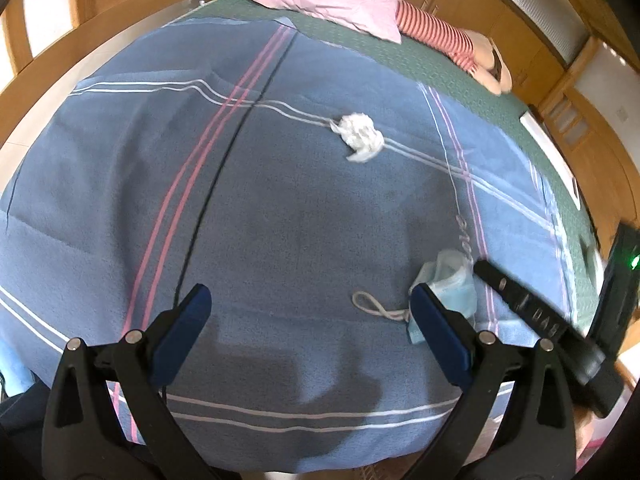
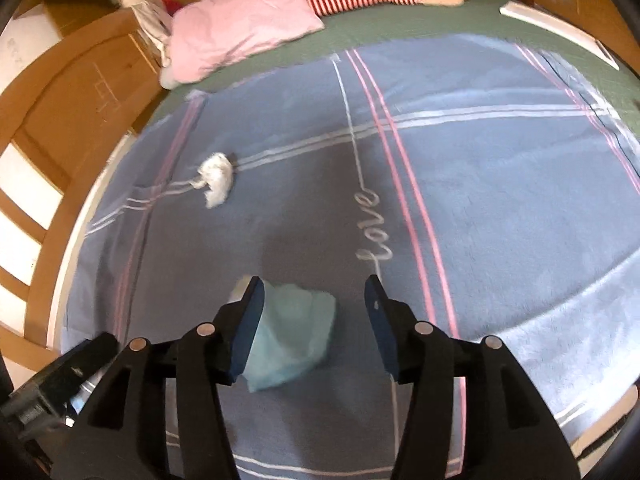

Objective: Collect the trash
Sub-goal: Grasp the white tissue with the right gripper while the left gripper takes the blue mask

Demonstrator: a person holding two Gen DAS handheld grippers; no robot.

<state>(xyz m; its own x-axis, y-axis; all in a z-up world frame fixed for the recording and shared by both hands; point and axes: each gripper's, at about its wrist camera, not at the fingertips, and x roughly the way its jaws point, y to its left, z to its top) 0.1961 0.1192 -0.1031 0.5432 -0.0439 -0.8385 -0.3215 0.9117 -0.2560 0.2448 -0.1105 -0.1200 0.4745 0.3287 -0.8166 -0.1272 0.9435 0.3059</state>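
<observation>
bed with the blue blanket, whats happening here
A person holding a claw in each hand is collecting trash off the blanket on the bed. The right claw is open just above a crumpled blue face mask, which lies between its fingers without being pinched. The left claw is wide open and holds nothing. A white tissue wad lies farther up the blanket, untouched. A pink pillow sits at the head of the bed.

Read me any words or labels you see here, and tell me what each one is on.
"love": cursive white script on the blue blanket, at in the right wrist view.
Raised letters on the right hand-held gripper's finger in the left wrist view: too blurred to read.
Nothing else is legible.
</observation>
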